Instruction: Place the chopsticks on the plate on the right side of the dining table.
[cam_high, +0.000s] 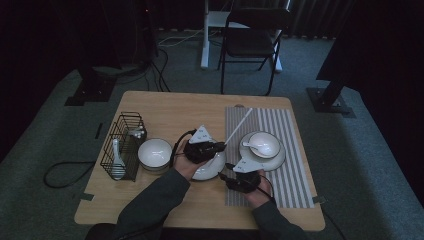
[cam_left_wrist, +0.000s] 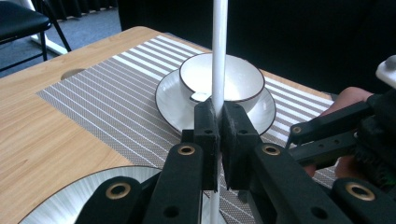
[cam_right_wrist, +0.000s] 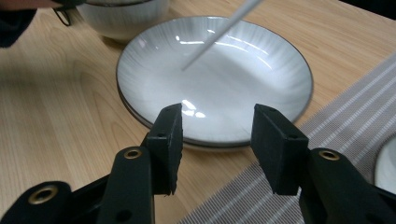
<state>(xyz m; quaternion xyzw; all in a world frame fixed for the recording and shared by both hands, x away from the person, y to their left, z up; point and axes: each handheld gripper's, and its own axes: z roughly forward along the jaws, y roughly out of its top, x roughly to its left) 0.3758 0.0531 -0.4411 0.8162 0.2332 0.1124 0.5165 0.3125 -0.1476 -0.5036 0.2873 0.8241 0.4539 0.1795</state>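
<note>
My left gripper (cam_high: 223, 145) (cam_left_wrist: 219, 123) is shut on a thin white chopstick (cam_high: 239, 126) (cam_left_wrist: 219, 56). The stick slants up and to the right over the striped placemat (cam_high: 292, 150). Its lower tip hangs just above a shallow white plate (cam_high: 207, 171) (cam_right_wrist: 224, 70) and shows as the chopstick tip (cam_right_wrist: 212, 37) in the right gripper view. My right gripper (cam_high: 229, 171) (cam_right_wrist: 217, 119) stands open at the near rim of that plate, with nothing pressed between its pads. On the placemat a white bowl (cam_high: 263, 144) (cam_left_wrist: 243, 79) sits on a saucer (cam_left_wrist: 168, 100) with a white spoon (cam_high: 254, 146) in it.
An empty white bowl (cam_high: 154, 152) (cam_right_wrist: 121, 18) stands left of the plate. A black wire basket (cam_high: 122, 145) holding a spoon is at the table's left edge. A black chair (cam_high: 250, 40) stands beyond the far edge. Bare wood lies at the back left.
</note>
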